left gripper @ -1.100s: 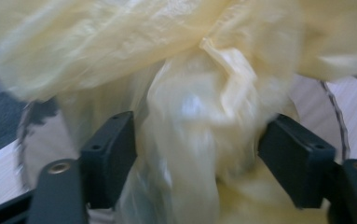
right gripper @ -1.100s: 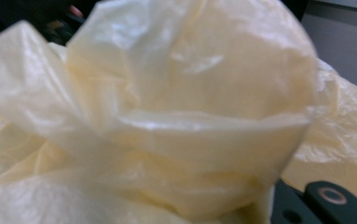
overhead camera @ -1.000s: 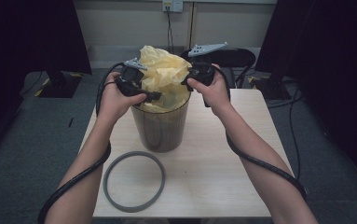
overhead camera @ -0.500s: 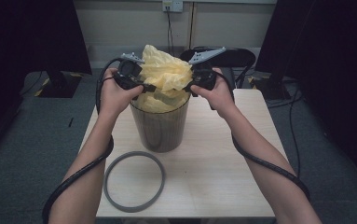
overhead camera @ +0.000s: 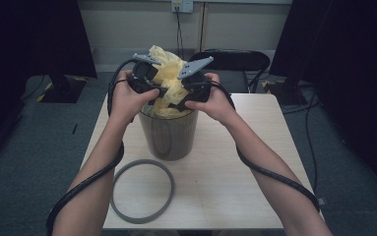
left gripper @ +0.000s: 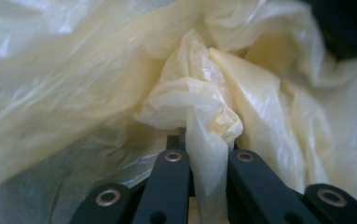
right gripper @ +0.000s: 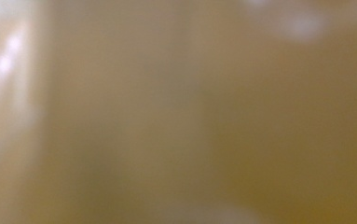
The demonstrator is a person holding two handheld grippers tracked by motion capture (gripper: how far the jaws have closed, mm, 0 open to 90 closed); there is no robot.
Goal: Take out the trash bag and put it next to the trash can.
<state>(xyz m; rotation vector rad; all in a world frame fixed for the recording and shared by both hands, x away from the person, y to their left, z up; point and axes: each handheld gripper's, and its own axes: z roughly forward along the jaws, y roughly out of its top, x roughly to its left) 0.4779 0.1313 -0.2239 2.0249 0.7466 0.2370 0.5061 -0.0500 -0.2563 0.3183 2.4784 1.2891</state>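
Yellow bag film (overhead camera: 169,78) bunched over the bin (overhead camera: 169,132): we are seating the liner, left gripper (overhead camera: 152,93) clamped on a fold, right gripper (overhead camera: 178,104) just opening (nothing visibly between its jaws), and next we re-grip and spread it over the rim.

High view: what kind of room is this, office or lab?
Probably an office or lab workroom: grey carpet floor, a black office chair behind the small light wooden table, and a wall power socket with a cable.
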